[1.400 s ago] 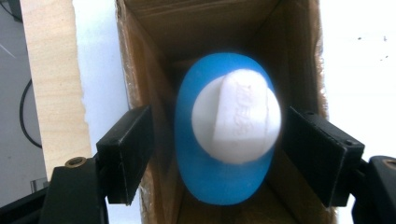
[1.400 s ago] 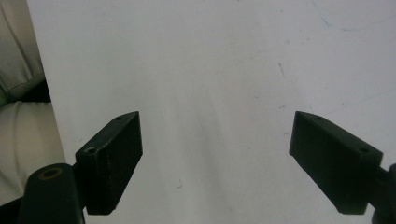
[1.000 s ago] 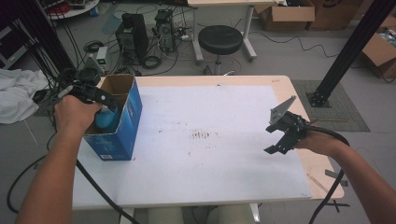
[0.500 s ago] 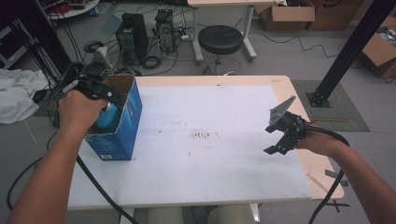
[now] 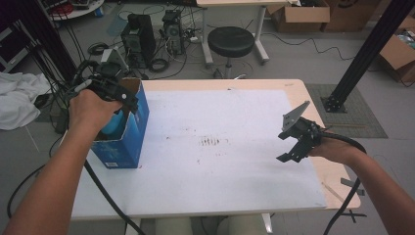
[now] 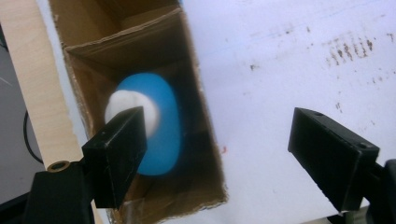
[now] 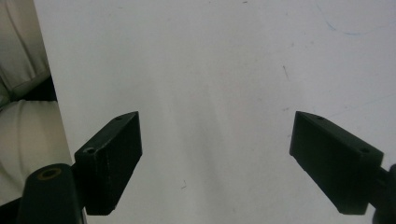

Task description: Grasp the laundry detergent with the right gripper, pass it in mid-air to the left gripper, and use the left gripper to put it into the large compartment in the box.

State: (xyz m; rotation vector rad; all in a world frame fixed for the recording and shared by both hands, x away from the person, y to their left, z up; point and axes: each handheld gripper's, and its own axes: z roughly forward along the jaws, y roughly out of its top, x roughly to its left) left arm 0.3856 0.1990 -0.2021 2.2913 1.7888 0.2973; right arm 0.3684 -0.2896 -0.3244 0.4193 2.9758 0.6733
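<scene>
A blue cardboard box (image 5: 121, 150) stands open-topped at the table's left side. Inside it lies a blue oval thing (image 5: 114, 125) with a white end (image 6: 125, 104); in the left gripper view this blue thing (image 6: 164, 127) rests between the box's brown inner walls (image 6: 140, 39). My left gripper (image 5: 122, 98) hangs over the box mouth, and its jaws (image 6: 224, 158) stand wide apart, one over the box and one over the white tabletop, holding nothing. Over the table's right part my right gripper (image 5: 292, 143) is open, with bare white surface between its jaws (image 7: 217, 158).
The white tabletop (image 5: 220, 186) has dark smudges (image 5: 213, 142) in the middle. Behind the table stand a black stool (image 5: 230, 41) and computer towers (image 5: 139, 32). A black post (image 5: 364, 54) rises at the right, and a white cloth (image 5: 17, 100) lies at the left.
My left hand and gripper have shifted a little to the right above the box. The blue thing stays in the box. The right gripper has not moved.
</scene>
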